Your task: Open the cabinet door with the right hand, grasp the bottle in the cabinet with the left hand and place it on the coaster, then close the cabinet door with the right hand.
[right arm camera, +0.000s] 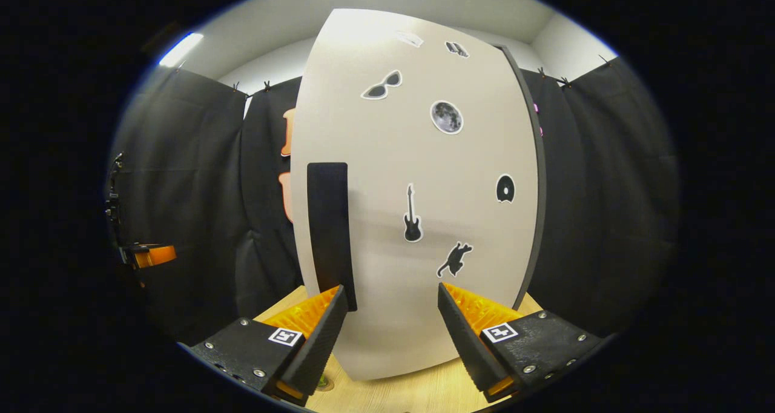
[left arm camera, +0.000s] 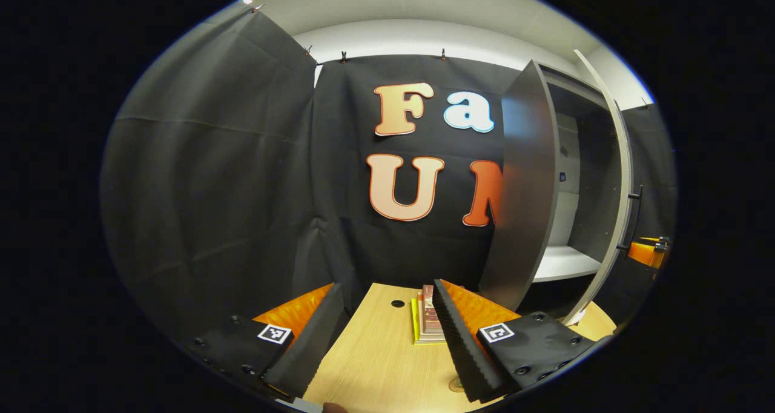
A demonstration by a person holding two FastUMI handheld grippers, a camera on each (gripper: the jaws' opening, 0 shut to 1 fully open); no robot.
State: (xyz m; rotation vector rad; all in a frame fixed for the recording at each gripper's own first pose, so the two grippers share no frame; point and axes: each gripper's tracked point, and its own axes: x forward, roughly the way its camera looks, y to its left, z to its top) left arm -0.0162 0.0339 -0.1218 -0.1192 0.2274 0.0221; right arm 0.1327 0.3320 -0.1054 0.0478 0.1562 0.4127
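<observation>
In the left gripper view the cabinet [left arm camera: 527, 189] stands at the right with its white door [left arm camera: 614, 177] swung open. Its white shelf [left arm camera: 566, 261] shows bare. My left gripper [left arm camera: 387, 286] is open above the wooden table [left arm camera: 375, 352], holding nothing. A small round thing [left arm camera: 457, 386] peeks out by its right finger; too little shows to name it. In the right gripper view my right gripper [right arm camera: 390, 287] is open, facing the door's outer face [right arm camera: 424, 219] with its stickers. The black handle [right arm camera: 330, 231] ends just behind the left fingertip [right arm camera: 336, 301].
A short stack of coloured books [left arm camera: 427, 319] lies on the table ahead of the left gripper, beside a small hole [left arm camera: 398, 303] in the tabletop. The other gripper's orange body [left arm camera: 648, 252] shows past the door's edge. The left gripper [right arm camera: 145, 255] shows far left.
</observation>
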